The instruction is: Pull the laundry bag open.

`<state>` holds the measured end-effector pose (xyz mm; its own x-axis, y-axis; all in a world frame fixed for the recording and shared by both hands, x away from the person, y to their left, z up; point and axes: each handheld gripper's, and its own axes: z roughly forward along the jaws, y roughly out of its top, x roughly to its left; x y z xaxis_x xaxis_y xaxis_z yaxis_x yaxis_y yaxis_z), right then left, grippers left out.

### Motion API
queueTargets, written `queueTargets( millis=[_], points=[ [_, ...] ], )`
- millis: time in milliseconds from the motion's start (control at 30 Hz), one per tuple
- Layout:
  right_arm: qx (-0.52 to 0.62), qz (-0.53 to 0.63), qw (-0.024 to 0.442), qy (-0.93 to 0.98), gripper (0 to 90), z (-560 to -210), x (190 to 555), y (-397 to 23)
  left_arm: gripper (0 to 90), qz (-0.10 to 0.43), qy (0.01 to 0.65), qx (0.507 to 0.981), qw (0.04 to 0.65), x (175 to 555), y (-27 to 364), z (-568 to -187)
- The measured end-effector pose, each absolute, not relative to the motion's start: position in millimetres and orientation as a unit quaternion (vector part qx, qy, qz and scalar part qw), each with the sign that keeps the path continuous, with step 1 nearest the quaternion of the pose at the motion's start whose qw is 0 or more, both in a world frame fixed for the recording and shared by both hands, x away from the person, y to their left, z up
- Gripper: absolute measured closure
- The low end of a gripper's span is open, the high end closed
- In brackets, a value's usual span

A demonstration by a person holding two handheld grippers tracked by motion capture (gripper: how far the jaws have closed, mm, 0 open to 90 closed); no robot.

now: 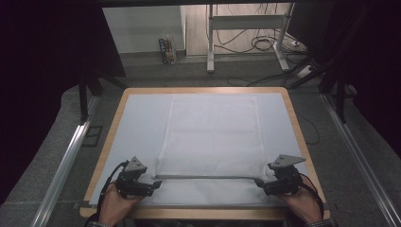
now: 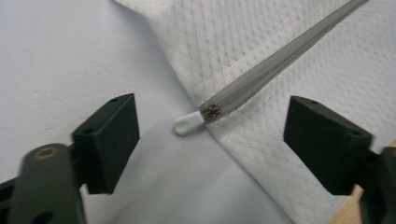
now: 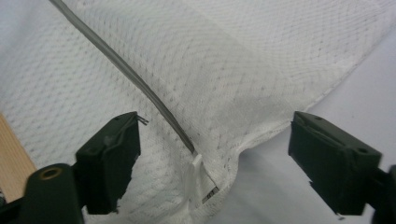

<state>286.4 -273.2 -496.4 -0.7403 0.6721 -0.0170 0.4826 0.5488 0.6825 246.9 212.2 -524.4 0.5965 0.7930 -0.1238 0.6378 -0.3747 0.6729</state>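
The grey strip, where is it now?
In the high view, the grey strip lies across the white mesh cloth near the table's front edge, between both hand-held grippers.

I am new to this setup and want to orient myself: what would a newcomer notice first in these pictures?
First, the white mesh cloth spread flat in the middle of the table, with a thin grey rod lying across its near part. At the rod's two ends sit the left gripper and the right gripper, both with jaws open and holding nothing. The left gripper view shows the rod's white tip between the jaws.
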Motion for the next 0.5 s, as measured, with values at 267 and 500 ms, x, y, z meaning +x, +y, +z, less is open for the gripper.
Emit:
queueTargets(
  millis=[267,500],
  points=[
    [0.328,0.346,0.141,0.867,4.7,-495,280,-275,3.3,0.117,0.434,0.824,0.346,236,210,-521],
    [0.335,0.364,0.151,0.856,0.0,-493,271,-280,0.5,0.143,0.435,0.819,0.346,226,216,-517]
  ],
)
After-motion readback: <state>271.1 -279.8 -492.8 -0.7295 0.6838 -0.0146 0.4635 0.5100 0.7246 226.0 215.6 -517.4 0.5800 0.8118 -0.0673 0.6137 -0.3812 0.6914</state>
